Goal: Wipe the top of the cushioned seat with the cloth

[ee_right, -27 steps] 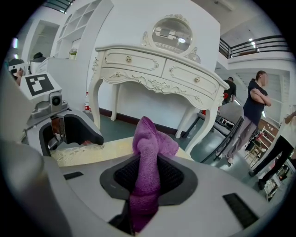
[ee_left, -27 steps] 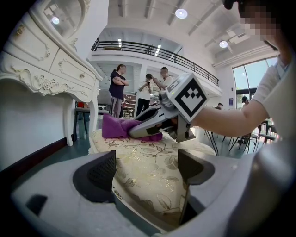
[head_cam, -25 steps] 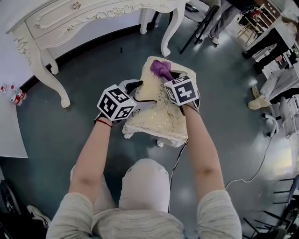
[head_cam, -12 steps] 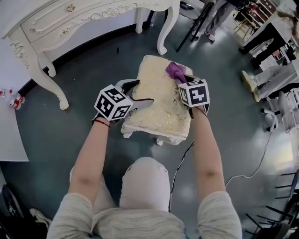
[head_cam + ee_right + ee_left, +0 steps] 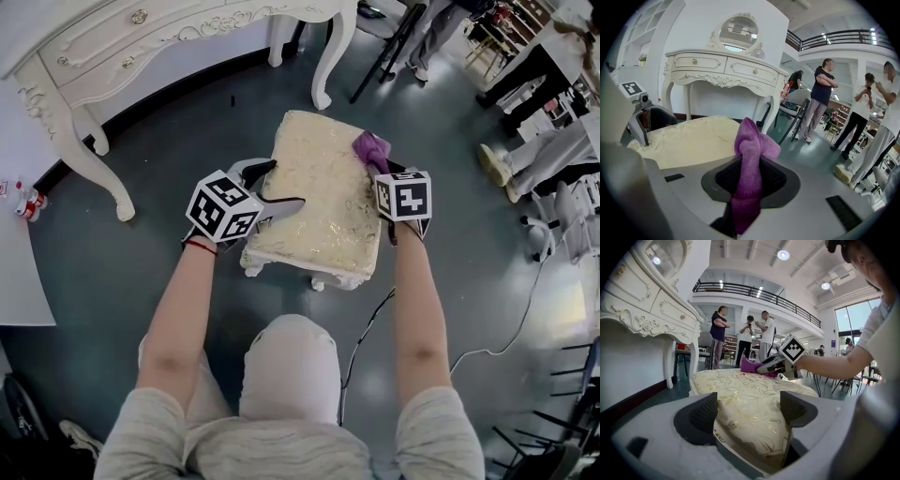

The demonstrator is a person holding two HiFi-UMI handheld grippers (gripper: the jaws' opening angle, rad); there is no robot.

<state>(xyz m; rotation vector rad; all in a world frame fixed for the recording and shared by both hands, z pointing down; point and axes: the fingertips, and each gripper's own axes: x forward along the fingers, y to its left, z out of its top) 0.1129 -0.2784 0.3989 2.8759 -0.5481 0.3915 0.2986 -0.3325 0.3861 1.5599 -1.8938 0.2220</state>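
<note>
Cloth (image 5: pixel 749 140): soft, light, limp; my right gripper (image 5: pixel 382 167) has its jaws clamped on the bunched middle, my left gripper (image 5: pixel 750 411) pinching the yielding seat (image 5: pixel 319 187) corner.

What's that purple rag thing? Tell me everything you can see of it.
The purple fuzzy cloth looks like soft microfibre or terry. It is bunched into a narrow fold and clamped between the jaws of the right hand-held gripper. A rounded tuft sticks out past the pads and a tail hangs behind them. The tuft sits at the far right edge of the cream, gold-patterned cushioned seat, apparently resting on its top.
</note>
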